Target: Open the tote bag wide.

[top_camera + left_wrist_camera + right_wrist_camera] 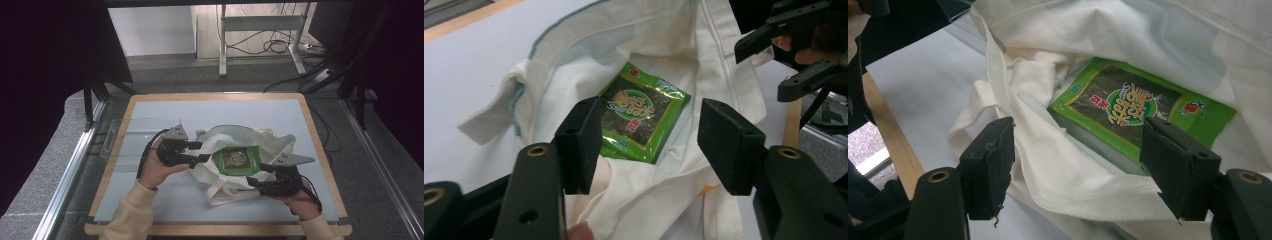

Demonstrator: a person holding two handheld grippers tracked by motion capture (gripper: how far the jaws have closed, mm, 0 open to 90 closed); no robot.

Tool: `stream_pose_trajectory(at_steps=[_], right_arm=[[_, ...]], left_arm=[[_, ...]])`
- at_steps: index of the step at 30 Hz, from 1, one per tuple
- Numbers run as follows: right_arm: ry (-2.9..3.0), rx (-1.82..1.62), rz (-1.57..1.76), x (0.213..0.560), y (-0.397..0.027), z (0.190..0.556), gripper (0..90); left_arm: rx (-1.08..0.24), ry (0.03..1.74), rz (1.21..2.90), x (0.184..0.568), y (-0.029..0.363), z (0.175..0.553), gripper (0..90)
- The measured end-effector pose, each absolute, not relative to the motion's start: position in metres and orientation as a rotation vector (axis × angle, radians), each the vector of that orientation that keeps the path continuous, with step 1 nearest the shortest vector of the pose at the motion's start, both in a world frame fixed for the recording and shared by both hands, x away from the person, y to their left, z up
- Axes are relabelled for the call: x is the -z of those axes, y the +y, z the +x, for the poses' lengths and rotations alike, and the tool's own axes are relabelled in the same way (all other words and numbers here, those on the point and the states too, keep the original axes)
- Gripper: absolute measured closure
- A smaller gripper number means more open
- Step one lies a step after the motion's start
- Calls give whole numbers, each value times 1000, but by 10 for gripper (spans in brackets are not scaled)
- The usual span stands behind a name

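A flat green foil snack packet (238, 159) is seen lying inside the open cream cloth tote bag (270, 142) on the grey-topped bench (150, 112); the left claw (198, 151) and right claw (257, 175) are held wide (nothing gripped) at the bag's mouth.

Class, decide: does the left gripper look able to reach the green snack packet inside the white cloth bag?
Probably yes: the green snack packet lies uncovered in the white cloth bag, and the open left gripper faces it.
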State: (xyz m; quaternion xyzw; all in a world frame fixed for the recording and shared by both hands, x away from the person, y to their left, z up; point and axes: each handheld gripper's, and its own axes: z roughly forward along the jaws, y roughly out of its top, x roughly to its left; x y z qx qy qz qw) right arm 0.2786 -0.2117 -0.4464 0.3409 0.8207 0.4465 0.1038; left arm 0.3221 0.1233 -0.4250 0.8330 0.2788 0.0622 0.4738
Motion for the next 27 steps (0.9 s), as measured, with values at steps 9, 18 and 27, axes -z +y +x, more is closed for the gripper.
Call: stream_pose_trajectory(at_steps=[9, 18, 27], right_arm=[[2416, -1315, 1011, 446, -214, 279, 307], [2419, -1311, 1013, 447, -213, 280, 332], [2426, -1290, 1014, 446, -210, 284, 352]], left_arm=[[-148, 667, 2084, 433, 111, 321, 618], [-130, 655, 2112, 440, 104, 324, 883], [-103, 653, 2149, 450, 96, 329, 900]])
